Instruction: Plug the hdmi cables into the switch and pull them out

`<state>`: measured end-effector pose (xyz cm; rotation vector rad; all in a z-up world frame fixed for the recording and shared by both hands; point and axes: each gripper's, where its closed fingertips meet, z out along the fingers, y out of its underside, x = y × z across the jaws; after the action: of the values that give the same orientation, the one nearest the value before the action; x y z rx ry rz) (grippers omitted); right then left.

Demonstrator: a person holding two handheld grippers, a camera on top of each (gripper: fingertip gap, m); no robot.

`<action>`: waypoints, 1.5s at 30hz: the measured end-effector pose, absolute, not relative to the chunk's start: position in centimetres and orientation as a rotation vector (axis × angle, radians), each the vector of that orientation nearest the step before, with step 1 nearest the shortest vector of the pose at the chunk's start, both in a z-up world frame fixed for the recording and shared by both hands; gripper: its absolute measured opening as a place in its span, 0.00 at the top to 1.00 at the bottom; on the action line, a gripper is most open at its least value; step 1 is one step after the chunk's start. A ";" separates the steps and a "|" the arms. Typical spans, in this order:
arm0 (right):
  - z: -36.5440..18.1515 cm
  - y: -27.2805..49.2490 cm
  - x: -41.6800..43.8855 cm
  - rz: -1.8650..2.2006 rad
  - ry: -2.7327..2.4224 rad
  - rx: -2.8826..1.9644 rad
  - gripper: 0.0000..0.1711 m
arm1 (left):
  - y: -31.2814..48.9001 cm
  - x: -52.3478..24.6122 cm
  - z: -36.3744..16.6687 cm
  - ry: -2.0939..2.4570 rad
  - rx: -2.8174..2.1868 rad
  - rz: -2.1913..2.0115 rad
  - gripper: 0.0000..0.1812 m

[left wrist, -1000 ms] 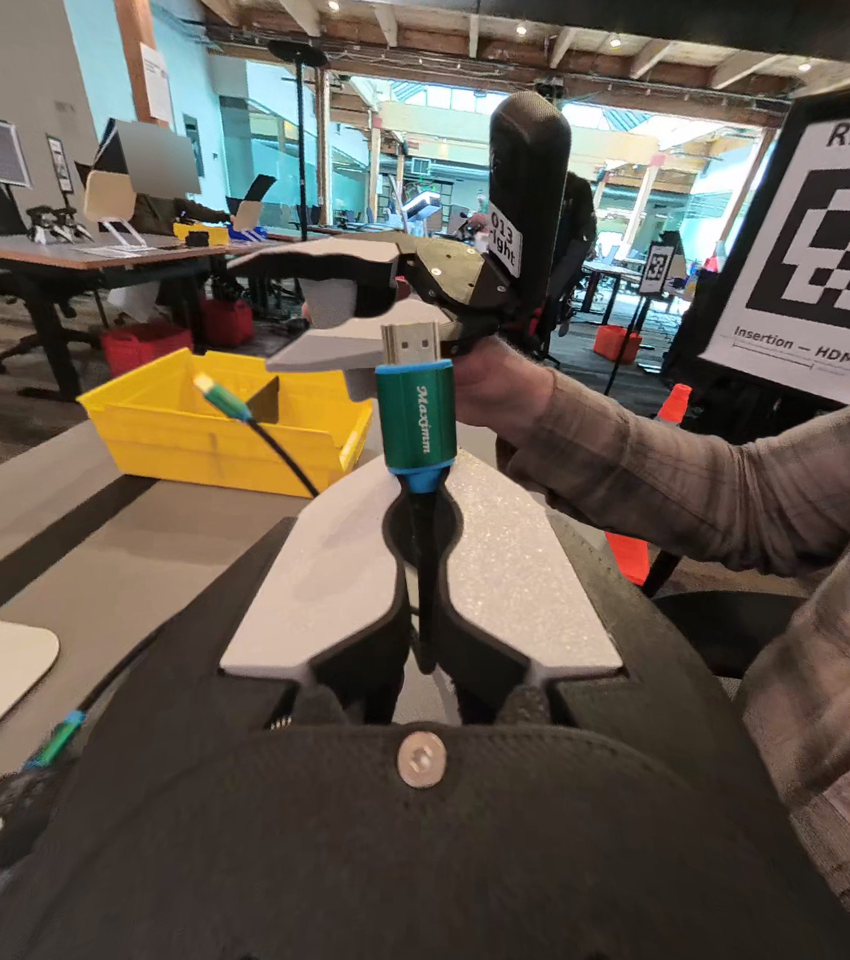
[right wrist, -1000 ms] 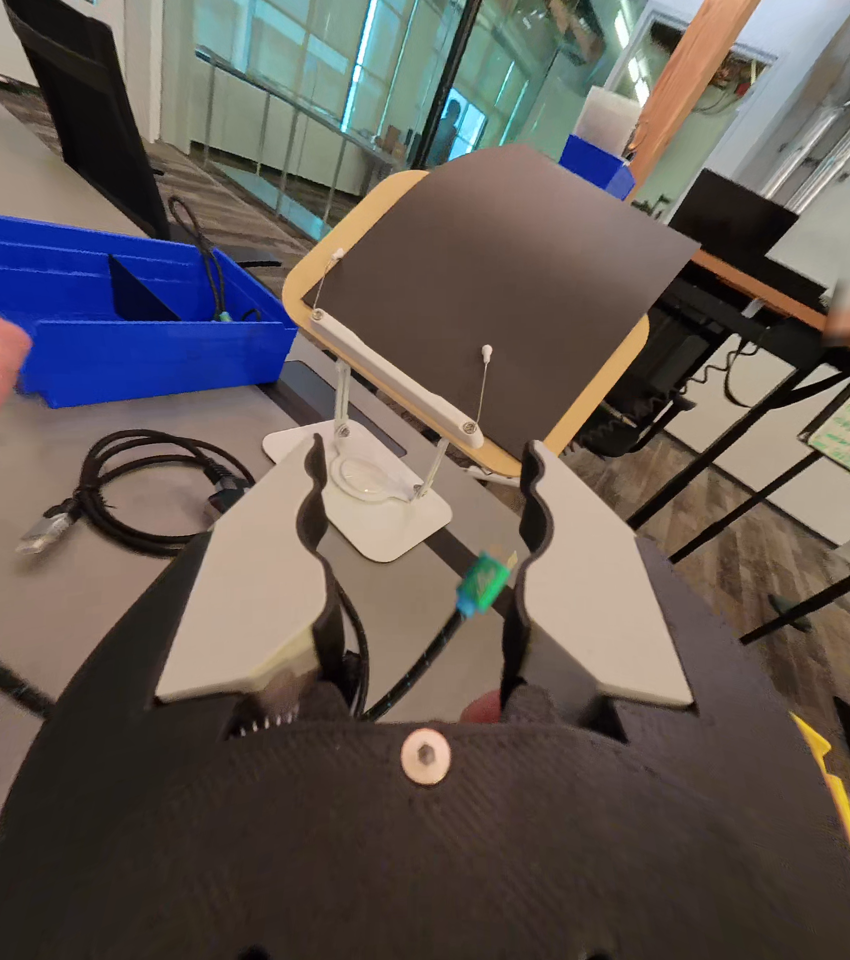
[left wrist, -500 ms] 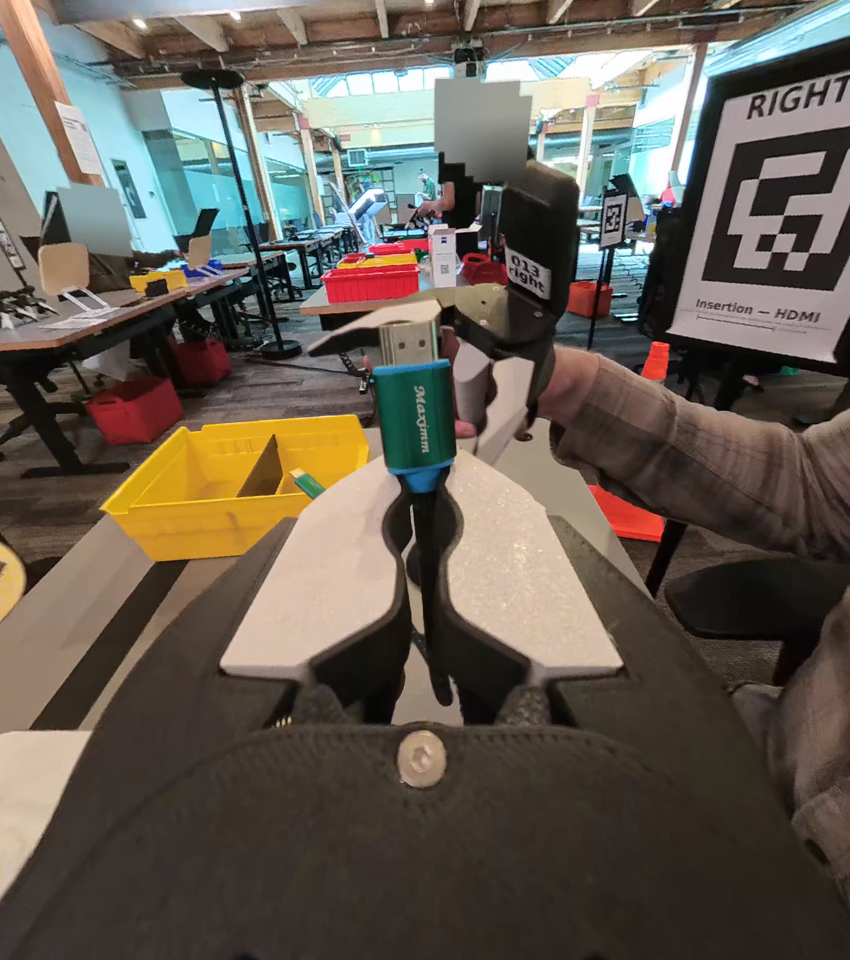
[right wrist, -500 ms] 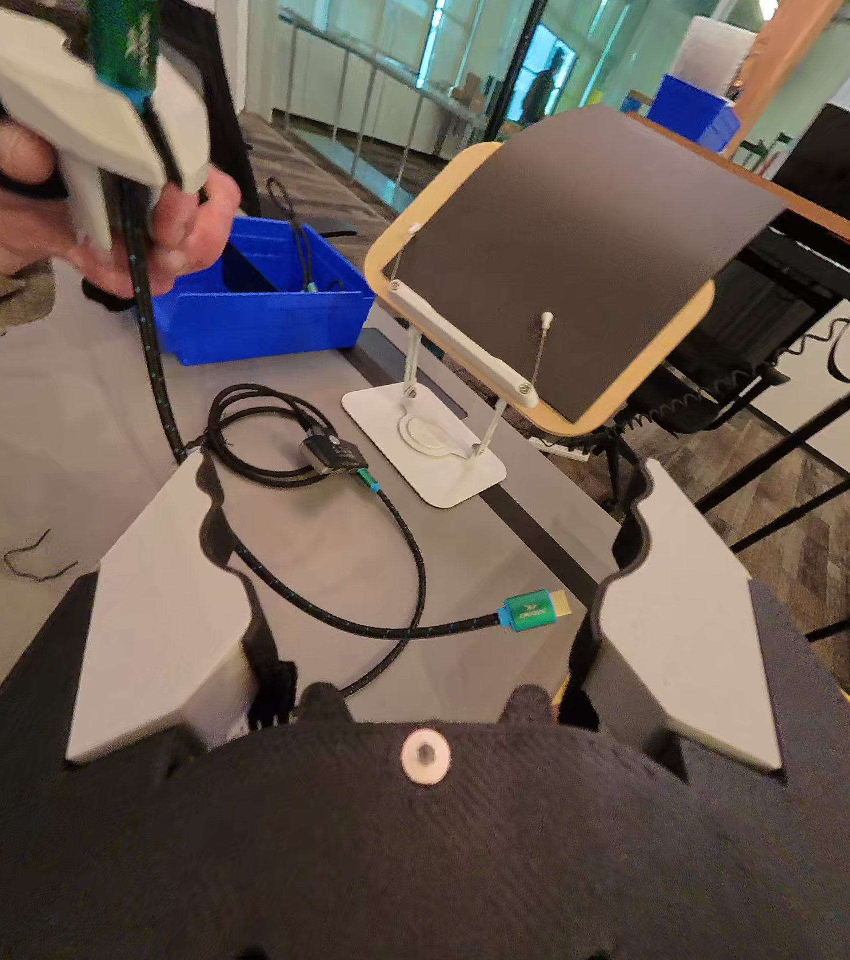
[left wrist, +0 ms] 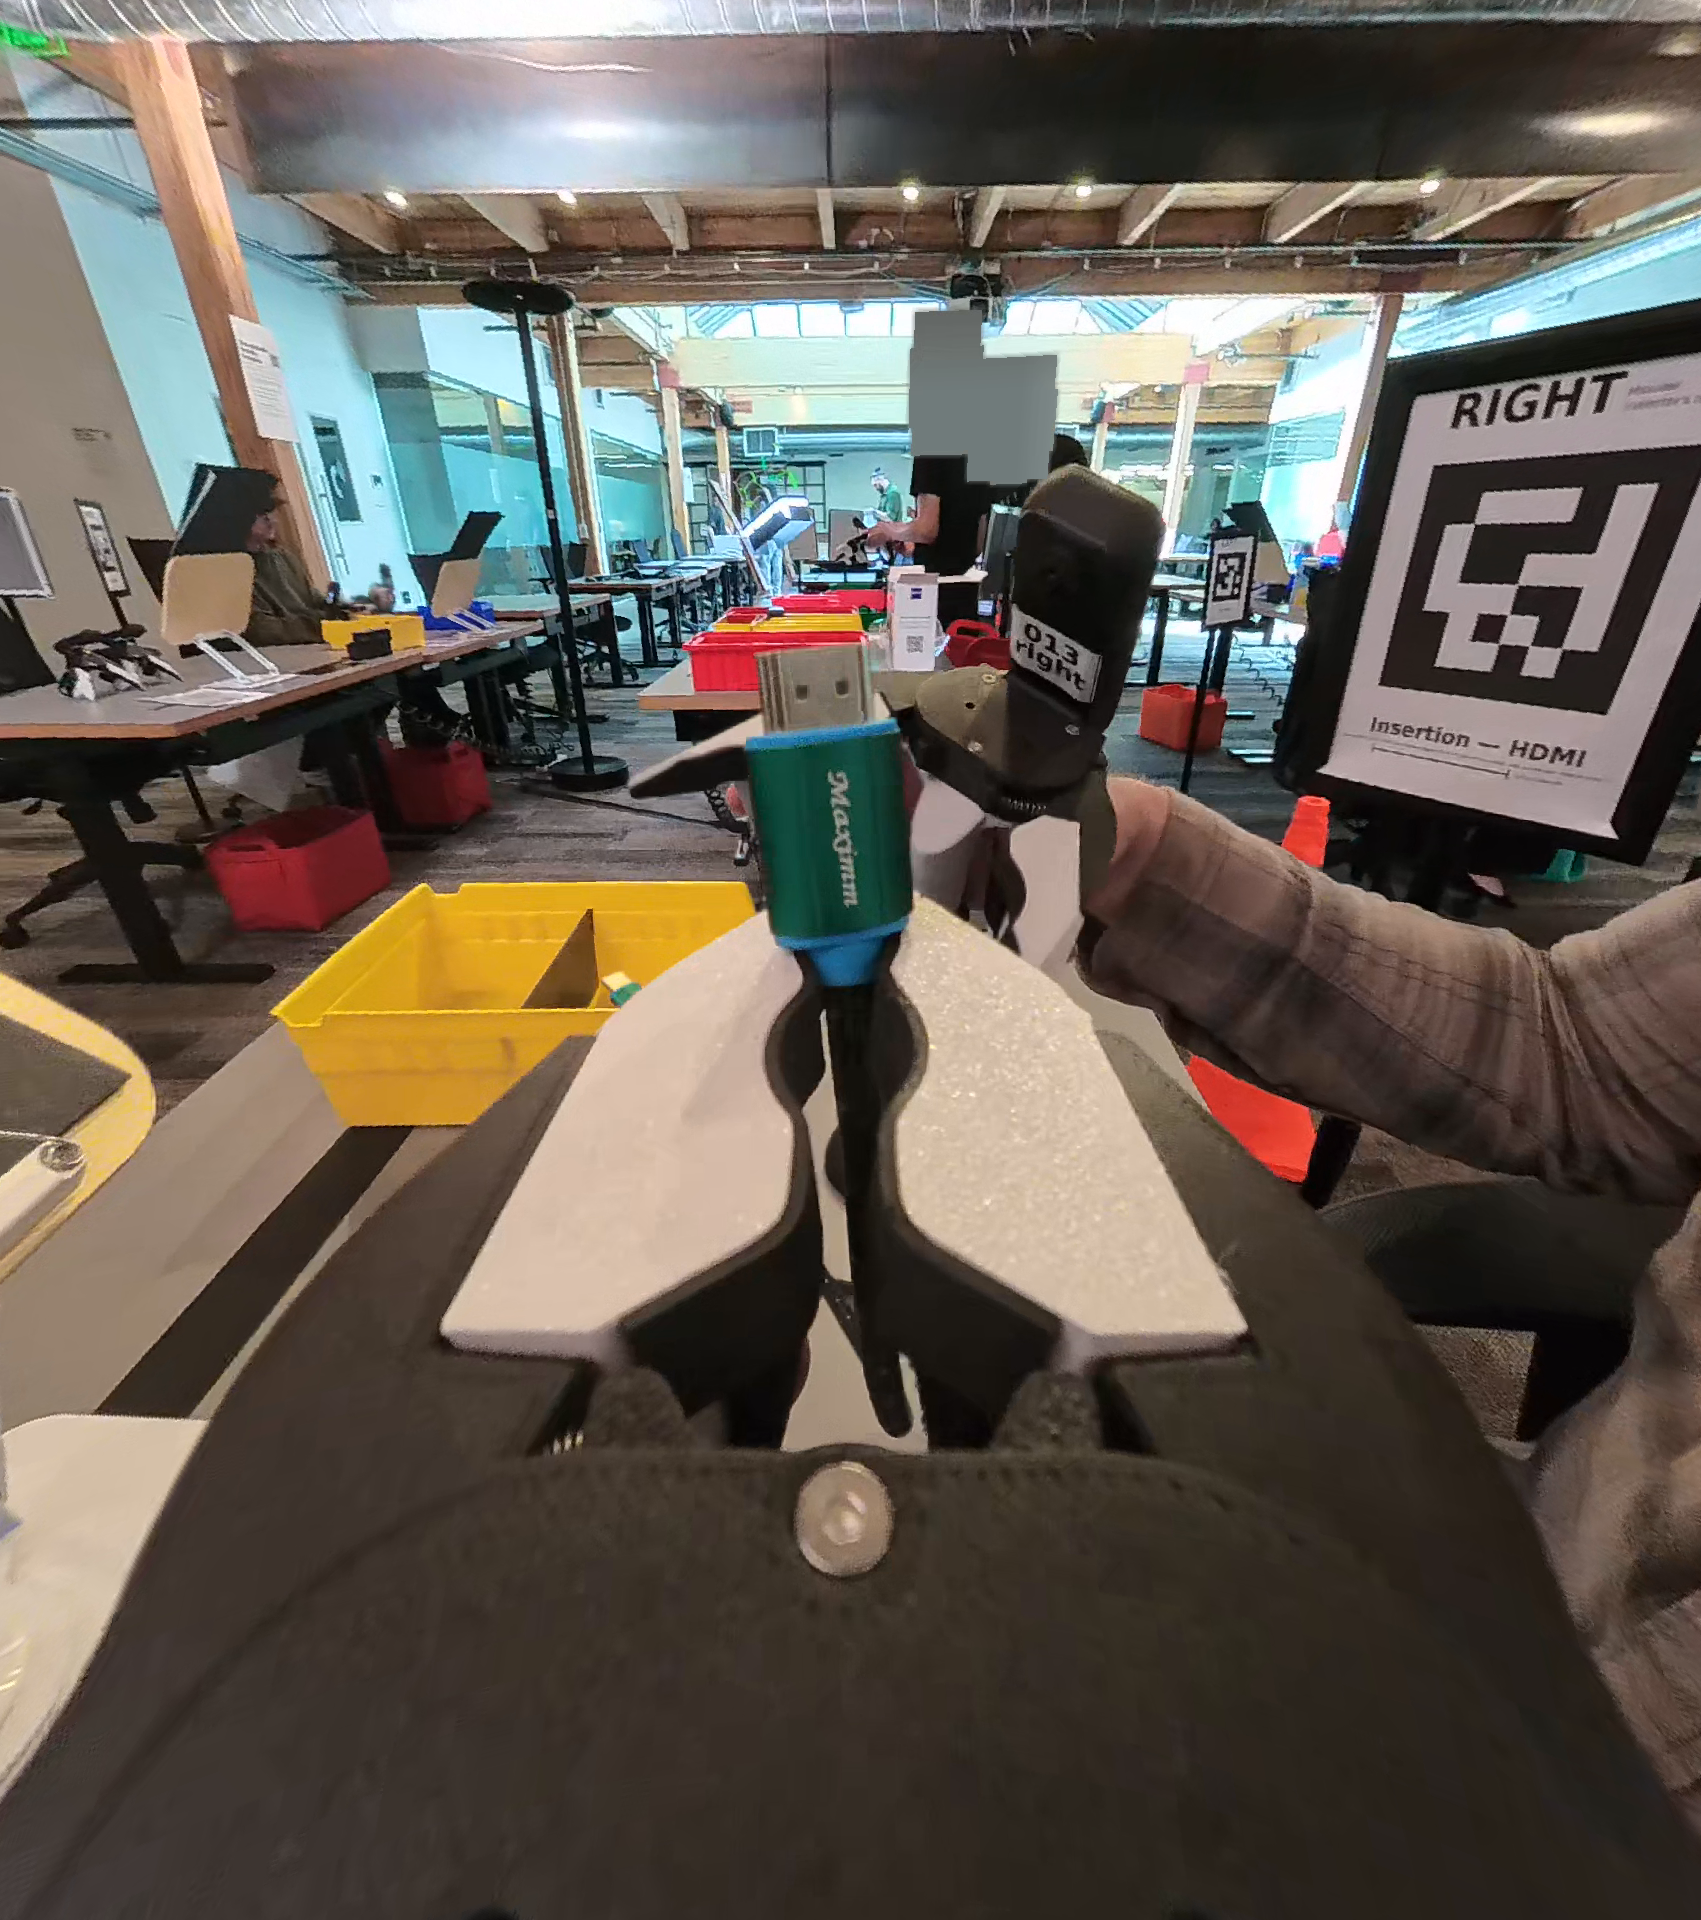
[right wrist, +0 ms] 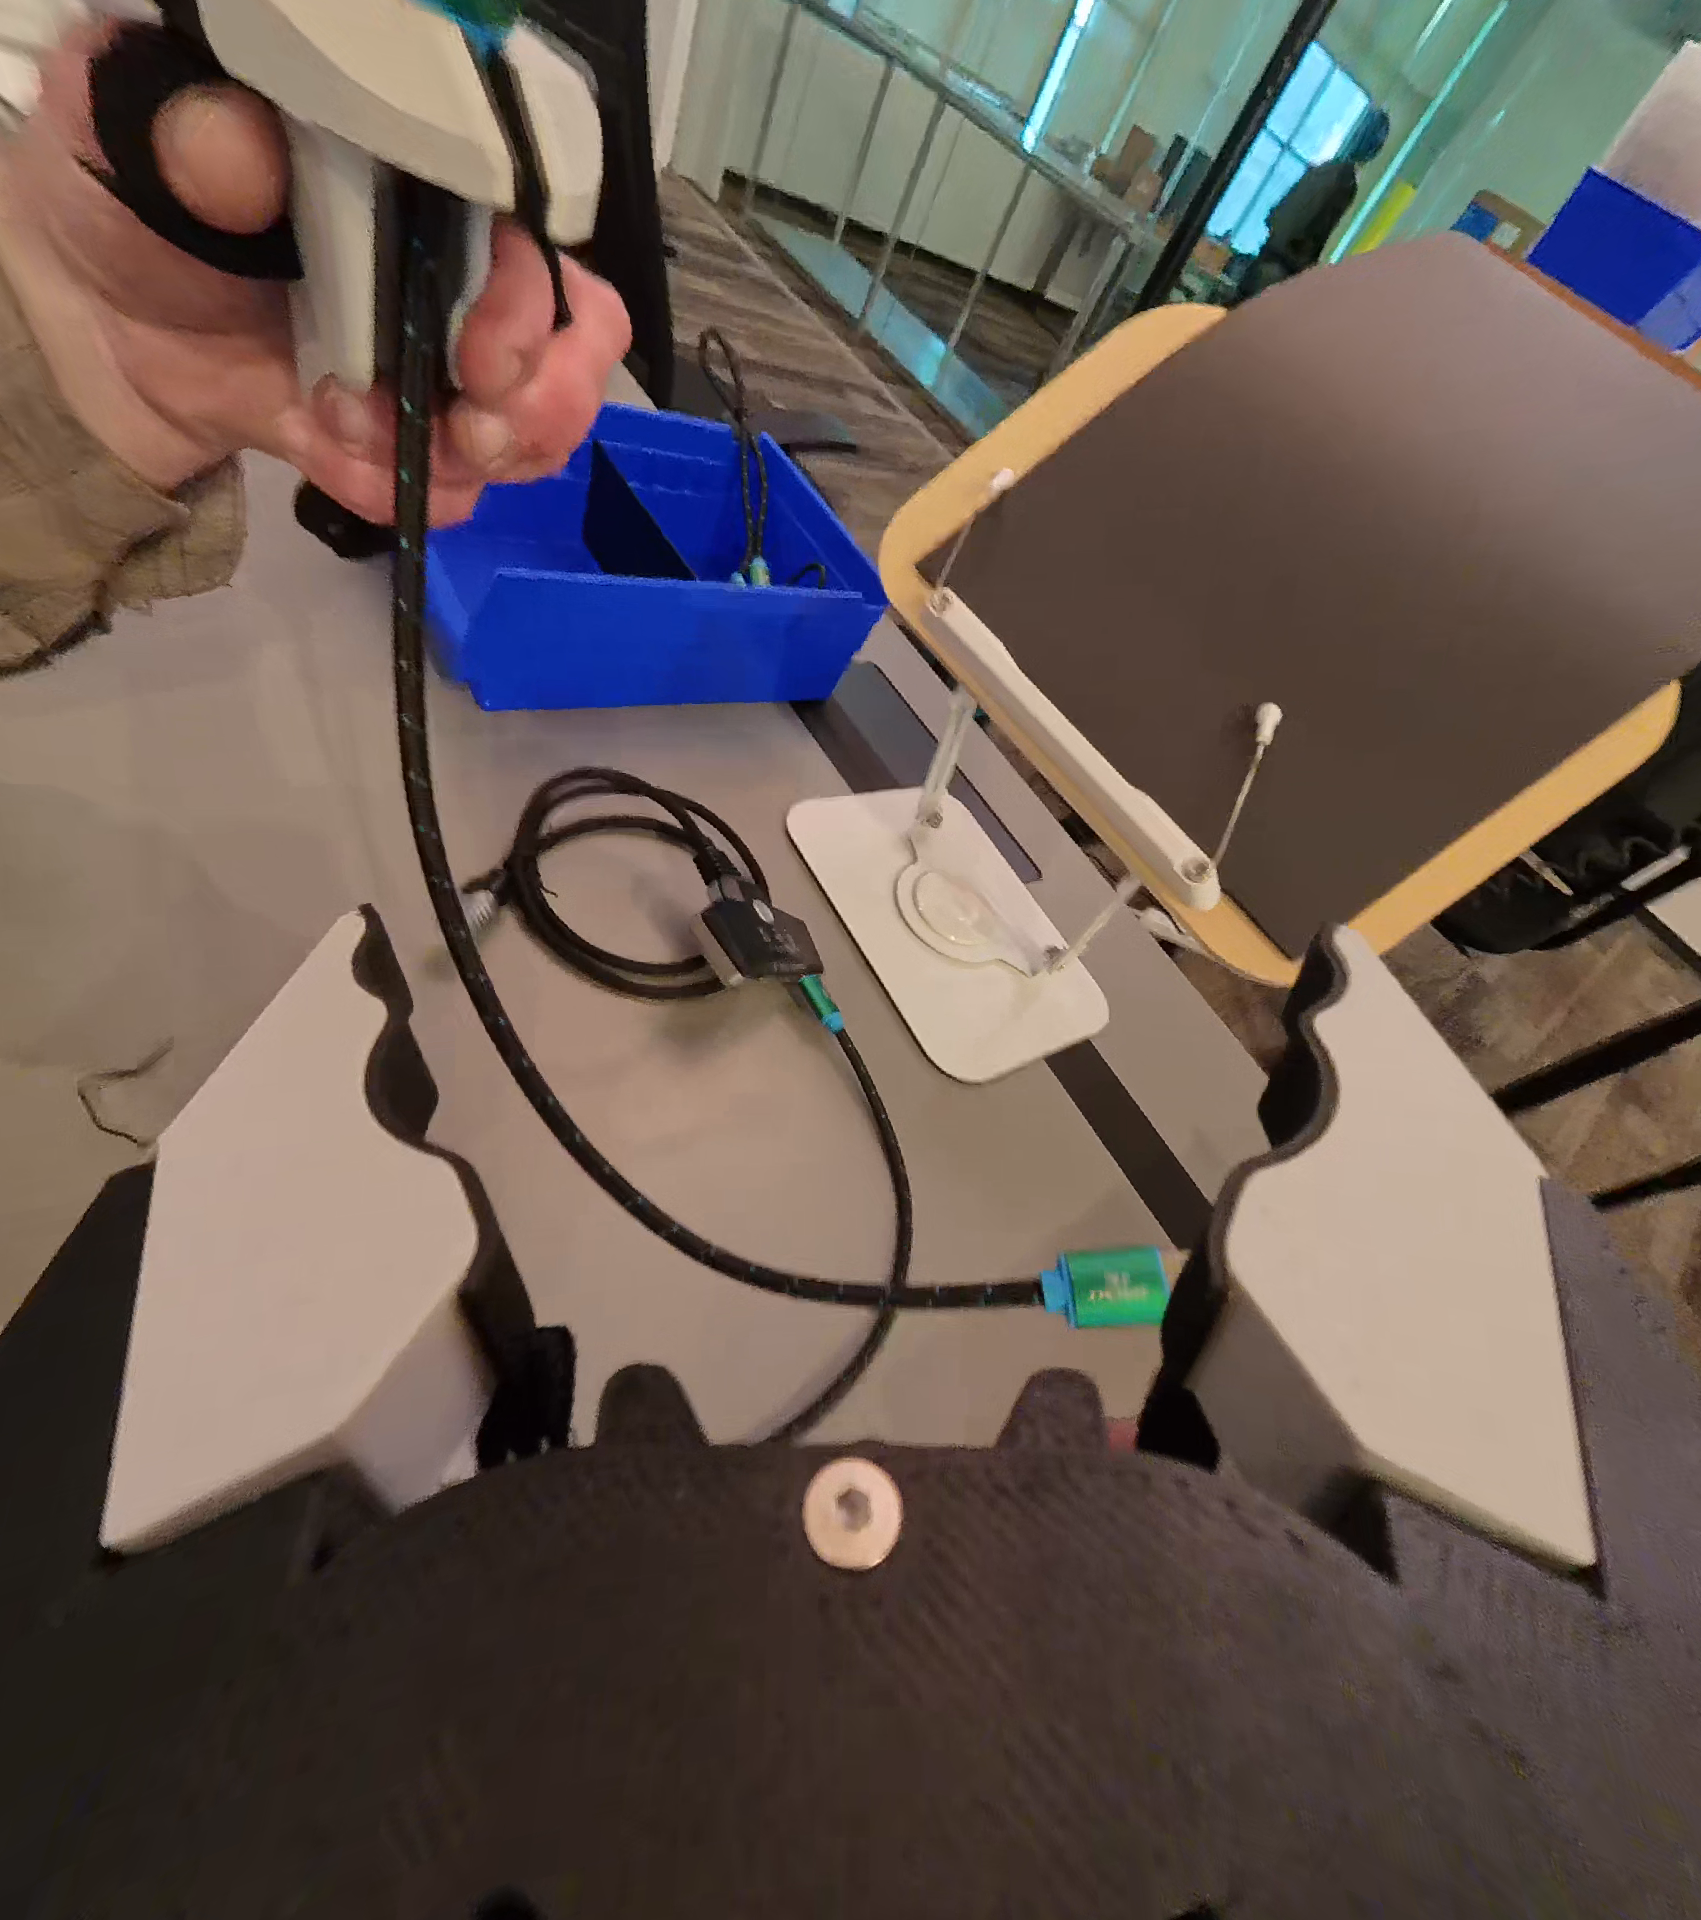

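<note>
My left gripper (left wrist: 846, 987) is shut on a black braided HDMI cable just below its green plug (left wrist: 825, 831), which stands upright with the metal tip up. In the right wrist view this gripper (right wrist: 430, 104) is at the upper left, and the cable (right wrist: 410, 727) hangs from it down to the table. The cable's other green plug (right wrist: 1111, 1288) lies on the table beside my right finger. My right gripper (right wrist: 846, 951) is open and empty above the table. The small black switch (right wrist: 758, 940) lies ahead of it with another green plug (right wrist: 818, 1003) in it.
A blue bin (right wrist: 659, 623) with cables stands at the back of the grey table. A dark board on a white stand (right wrist: 950, 935) is to the right of the switch. A yellow bin (left wrist: 472, 997) sits at the table's other end. A sign board (left wrist: 1573, 582) and an orange cone (left wrist: 1251, 1122) stand off the table. Across from one pair of fingers to the other is roughly 12 cm.
My right gripper has opened wider and tilted down toward the table. The green plug that was between its fingers now lies on the table. My left gripper has risen, still holding its cable.
</note>
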<state>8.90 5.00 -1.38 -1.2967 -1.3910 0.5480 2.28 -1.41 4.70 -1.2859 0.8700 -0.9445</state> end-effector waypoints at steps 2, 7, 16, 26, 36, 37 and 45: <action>-2.1 5.6 9.5 0.497 -1.386 -1.360 0.08 | -1.3 1.9 4.9 0.855 -1.279 -0.932 0.98; -6.2 6.1 11.6 0.621 -1.225 -1.615 0.10 | -1.5 1.3 6.0 0.819 -1.242 -0.900 0.98; -10.7 6.6 8.0 0.929 -1.195 -1.635 0.07 | -3.1 2.9 6.7 0.838 -1.201 -0.978 0.98; -8.2 1.6 2.1 1.075 -1.292 -1.477 0.08 | -1.1 3.8 4.9 0.800 -1.241 -0.957 0.98; -9.8 0.8 -0.4 0.775 -1.376 -1.546 0.15 | 1.3 5.5 2.7 0.717 -1.279 -0.902 0.98; -10.2 0.9 -0.5 0.753 -1.387 -1.560 0.16 | 1.3 5.7 2.5 0.724 -1.282 -0.897 0.98; -10.9 1.5 -0.6 0.664 -1.373 -1.567 0.49 | 1.1 6.2 2.3 0.741 -1.280 -0.886 0.98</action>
<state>-0.63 1.51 -10.94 -1.5674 -1.3730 0.6640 6.21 1.15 2.29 -1.2804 0.7413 -0.8864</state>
